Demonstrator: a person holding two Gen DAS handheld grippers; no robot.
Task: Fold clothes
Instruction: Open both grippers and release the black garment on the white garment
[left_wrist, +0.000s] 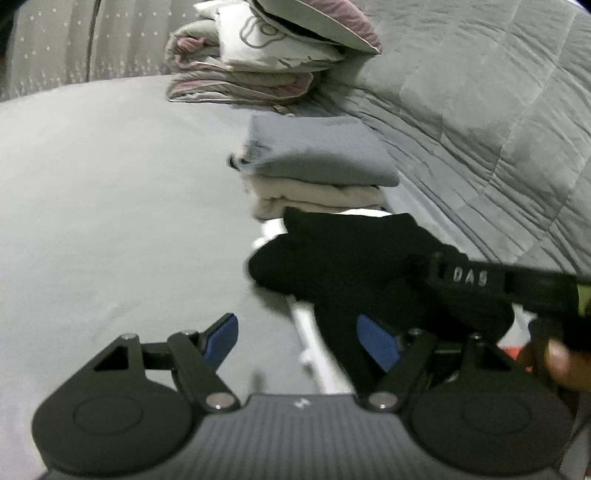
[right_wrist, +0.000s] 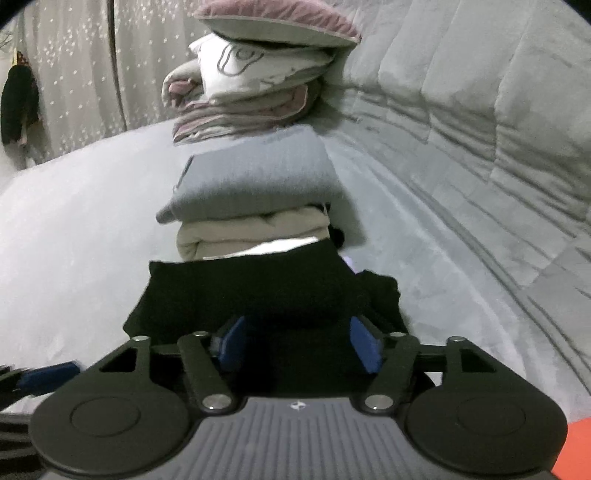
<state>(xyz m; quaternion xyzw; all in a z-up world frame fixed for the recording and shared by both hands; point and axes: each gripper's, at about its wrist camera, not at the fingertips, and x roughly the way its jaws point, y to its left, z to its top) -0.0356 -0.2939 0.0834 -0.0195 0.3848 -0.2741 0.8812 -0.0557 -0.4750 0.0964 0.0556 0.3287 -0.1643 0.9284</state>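
A black garment with a white stripe lies bunched on the grey bed, just in front of a stack of folded clothes. My left gripper is open beside the garment's left edge, its right pad against the black cloth. My right gripper reaches in from the right, fingers wide apart. The black garment fills the gap between them, but they are not pinching it. In the left wrist view the right gripper's finger rests on the garment.
The stack has a grey piece on top of a beige one. Behind it sits a pile of folded bedding and pillows. A grey quilt rises at the right. A hand shows at the lower right. Bare bed sheet spreads left.
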